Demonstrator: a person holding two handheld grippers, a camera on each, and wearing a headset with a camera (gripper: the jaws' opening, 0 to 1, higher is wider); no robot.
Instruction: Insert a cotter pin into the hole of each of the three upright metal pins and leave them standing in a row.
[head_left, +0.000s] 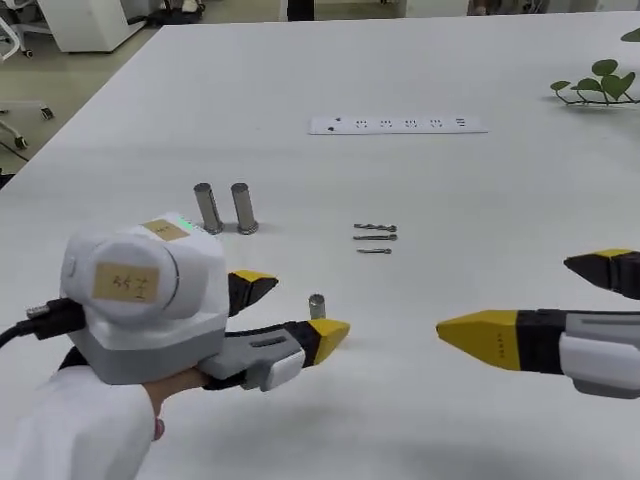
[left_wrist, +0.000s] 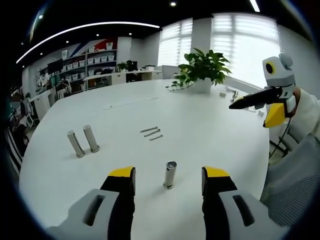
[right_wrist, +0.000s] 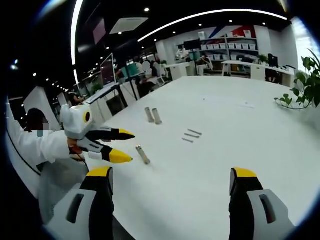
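White table (head_left: 470, 190); left tongs (head_left: 307, 305) label (head_left: 126, 283) handwritten, possibly "55", blurred.

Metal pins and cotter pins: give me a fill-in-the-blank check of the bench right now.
The left claw has ___ jaws, with the lone metal pin between them.
The other ___ metal pins stand side by side.
___ cotter pins lie on the table, none inserted.
Missing: open; two; three.
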